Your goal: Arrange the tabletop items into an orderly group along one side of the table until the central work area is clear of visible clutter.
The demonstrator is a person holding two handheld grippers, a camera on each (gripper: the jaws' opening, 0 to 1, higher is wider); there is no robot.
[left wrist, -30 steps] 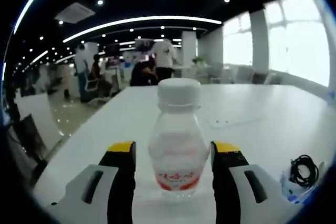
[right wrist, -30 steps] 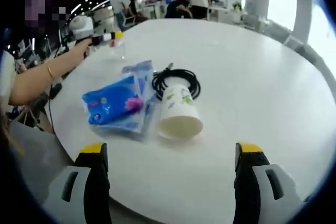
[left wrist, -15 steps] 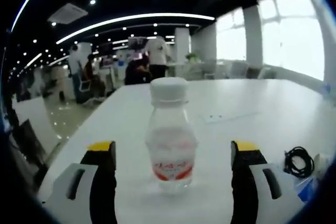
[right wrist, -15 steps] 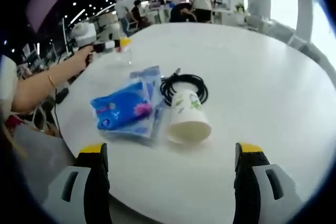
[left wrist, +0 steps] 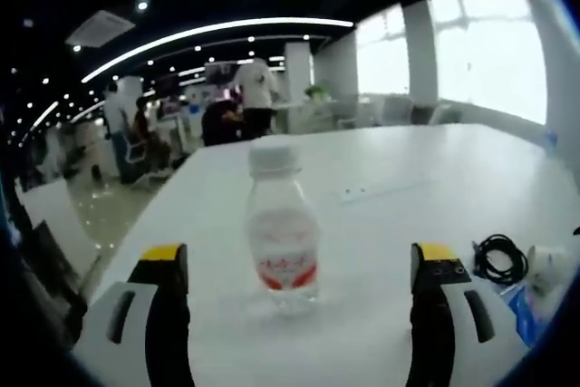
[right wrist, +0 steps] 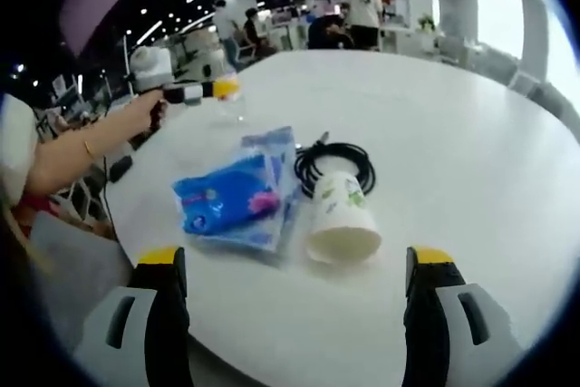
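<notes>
A small clear plastic bottle with a white cap and red label (left wrist: pixel 282 241) stands upright between the left gripper's (left wrist: pixel 299 269) wide-open jaws, touching neither; it looks light and tippy, best taken around the waist. Ahead of the right gripper's (right wrist: pixel 297 271) open jaws lies a paper cup on its side (right wrist: pixel 340 217), crushable.
</notes>
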